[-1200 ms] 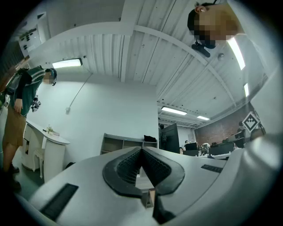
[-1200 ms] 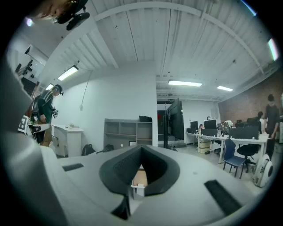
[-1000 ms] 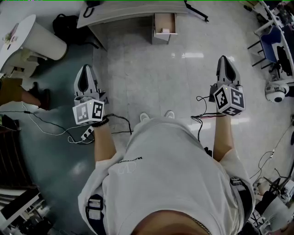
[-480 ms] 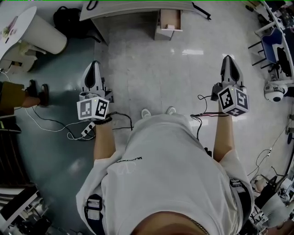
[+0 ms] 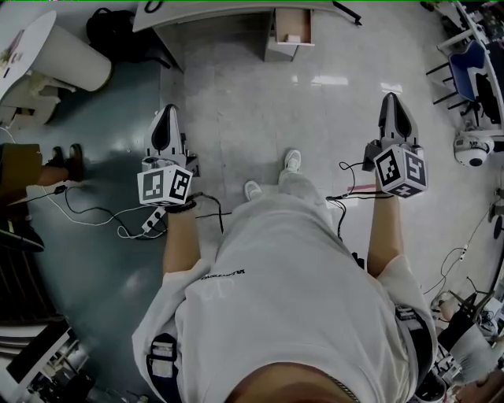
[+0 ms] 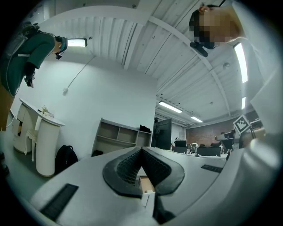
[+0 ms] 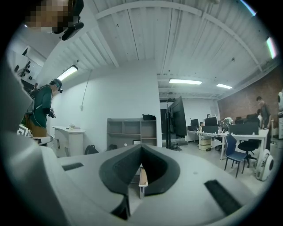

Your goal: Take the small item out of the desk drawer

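Drawer (image 5: 292, 22) stands open well ahead; walk up squarely, then part one set of fingers (left gripper (image 5: 166, 116) and right gripper (image 5: 391, 106) both closed, empty).

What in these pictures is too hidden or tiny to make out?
- Small item in the open drawer: head view, too far and small to identify.
- Desk: head view, its top cut off by the upper edge.
- Drawer in both gripper views: only a sliver shows through the shut jaws of the left gripper and right gripper.
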